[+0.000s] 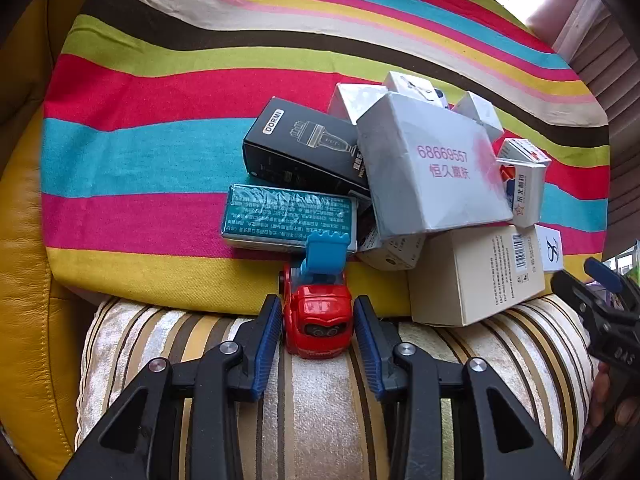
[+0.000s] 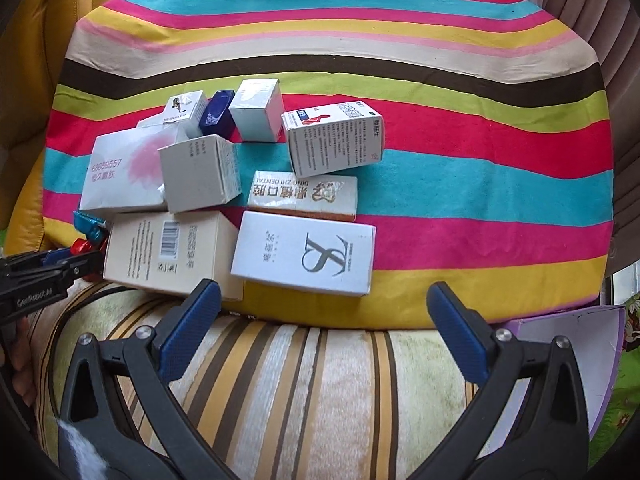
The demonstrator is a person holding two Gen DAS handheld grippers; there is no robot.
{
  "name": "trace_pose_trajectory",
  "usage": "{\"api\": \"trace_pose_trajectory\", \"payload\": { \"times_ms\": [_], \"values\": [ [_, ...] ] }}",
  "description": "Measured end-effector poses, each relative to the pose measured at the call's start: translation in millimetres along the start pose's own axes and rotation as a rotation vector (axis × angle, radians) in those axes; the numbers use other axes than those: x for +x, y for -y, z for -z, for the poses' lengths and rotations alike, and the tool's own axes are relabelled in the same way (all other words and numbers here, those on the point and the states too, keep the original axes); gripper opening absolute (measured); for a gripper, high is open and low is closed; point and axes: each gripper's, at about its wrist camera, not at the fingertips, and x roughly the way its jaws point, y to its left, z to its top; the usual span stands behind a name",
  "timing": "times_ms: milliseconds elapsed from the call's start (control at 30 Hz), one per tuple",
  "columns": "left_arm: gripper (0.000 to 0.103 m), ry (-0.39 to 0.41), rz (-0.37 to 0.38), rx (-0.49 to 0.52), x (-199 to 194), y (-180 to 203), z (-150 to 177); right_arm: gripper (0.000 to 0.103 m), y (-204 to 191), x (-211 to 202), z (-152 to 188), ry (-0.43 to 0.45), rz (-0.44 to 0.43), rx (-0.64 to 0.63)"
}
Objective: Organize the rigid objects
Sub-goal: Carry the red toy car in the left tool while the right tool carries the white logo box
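Observation:
A red toy truck (image 1: 320,332) with a blue scoop sits between the blue pads of my left gripper (image 1: 317,305), which is shut on it above the striped cushion (image 1: 320,400). Just beyond it lies a heap of boxes: a teal box (image 1: 286,216), a black DORMI box (image 1: 304,148), a grey-white box with pink numerals (image 1: 432,168) and a beige barcode box (image 1: 476,276). My right gripper (image 2: 324,286) is wide open with nothing in it, hovering just short of a white logo box (image 2: 304,256). In the right wrist view the left gripper (image 2: 60,264) and the truck (image 2: 90,236) show at the far left.
The boxes lie on a brightly striped cloth (image 2: 480,160), its right half bare. More boxes stand behind: a gold-lettered dental box (image 2: 304,194), a white medicine box (image 2: 334,138), a small dark blue box (image 2: 218,114). Yellow leather (image 1: 24,280) lies to the left, a purple-edged card (image 2: 568,344) to the right.

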Motion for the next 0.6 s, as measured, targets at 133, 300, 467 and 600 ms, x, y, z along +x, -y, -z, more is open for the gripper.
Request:
{"api": "trace_pose_trajectory", "payload": {
  "times_ms": [133, 300, 467, 600],
  "values": [
    [0.039, 0.03, 0.015, 0.0, -4.6, -2.0, 11.9, 0.103, -7.6, 7.9, -5.2, -0.016, -0.003, -0.019],
    [0.039, 0.048, 0.015, 0.001, -7.7, 2.8, 9.4, 0.103, -11.3, 18.9, -11.1, -0.037, 0.006, -0.013],
    [0.039, 0.108, -0.014, 0.016, -23.8, 8.5, 11.4, 0.102, -13.3, 23.6, -13.4, -0.042, 0.009, -0.012],
    [0.039, 0.145, -0.025, 0.022, -35.9, 16.1, 15.8, 0.088, -10.3, 22.0, -9.0, -0.044, -0.018, 0.001]
  ]
}}
